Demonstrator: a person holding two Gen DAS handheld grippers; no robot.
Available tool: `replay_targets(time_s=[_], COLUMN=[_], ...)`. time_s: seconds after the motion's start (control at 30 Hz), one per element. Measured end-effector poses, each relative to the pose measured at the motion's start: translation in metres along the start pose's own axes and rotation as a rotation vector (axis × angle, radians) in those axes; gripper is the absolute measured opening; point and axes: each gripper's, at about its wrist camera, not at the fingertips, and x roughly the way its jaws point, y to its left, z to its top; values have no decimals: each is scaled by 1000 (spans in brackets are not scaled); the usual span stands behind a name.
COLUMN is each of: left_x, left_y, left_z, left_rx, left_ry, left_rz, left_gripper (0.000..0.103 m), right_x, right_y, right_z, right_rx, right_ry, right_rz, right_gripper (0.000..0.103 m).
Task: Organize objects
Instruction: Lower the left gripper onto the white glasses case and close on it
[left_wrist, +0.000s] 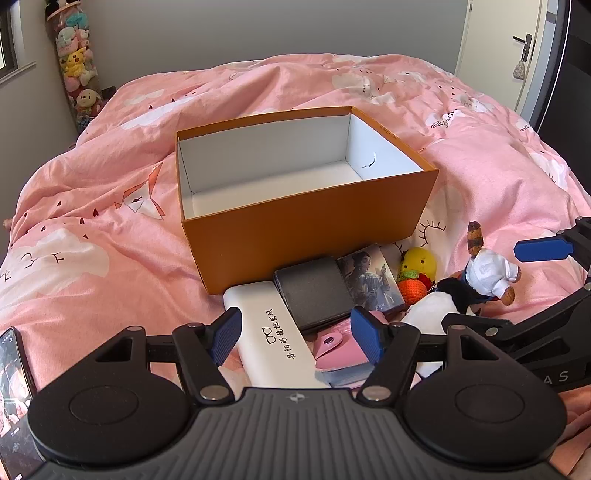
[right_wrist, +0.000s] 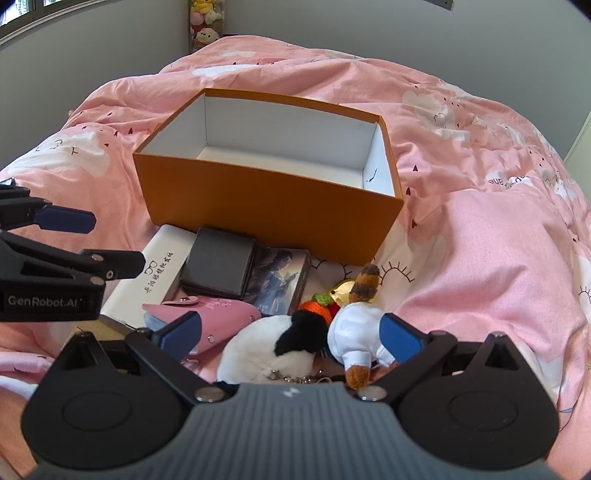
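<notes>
Left gripper (left_wrist: 295, 338) wide, hovering over white case (left_wrist: 273, 334) and pink pouch (left_wrist: 334, 347), right gripper (right_wrist: 291, 334) wide, straddling plush toys (right_wrist: 266, 350), nothing gripped, all piled just in front of the empty orange box (left_wrist: 314, 236) on the pink duvet (left_wrist: 92, 221).

My own gripper body hides the near end of the white glasses case (left_wrist: 271, 339); the phone (left_wrist: 14, 398) is cut off at lower left.
</notes>
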Motion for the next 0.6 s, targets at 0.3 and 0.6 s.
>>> replay_targets(time_s=[0.3, 0.6], left_x=[0, 2], left_y=[-2, 6], left_z=[2, 5], left_rx=[4, 126], left_ry=[5, 25], left_rz=[-2, -134], left_gripper=[79, 79], right_x=[0, 3], right_y=[-1, 0], right_z=[1, 6], right_rx=[-2, -9], right_ry=[7, 17], right_rz=[5, 45], right_gripper=[102, 102])
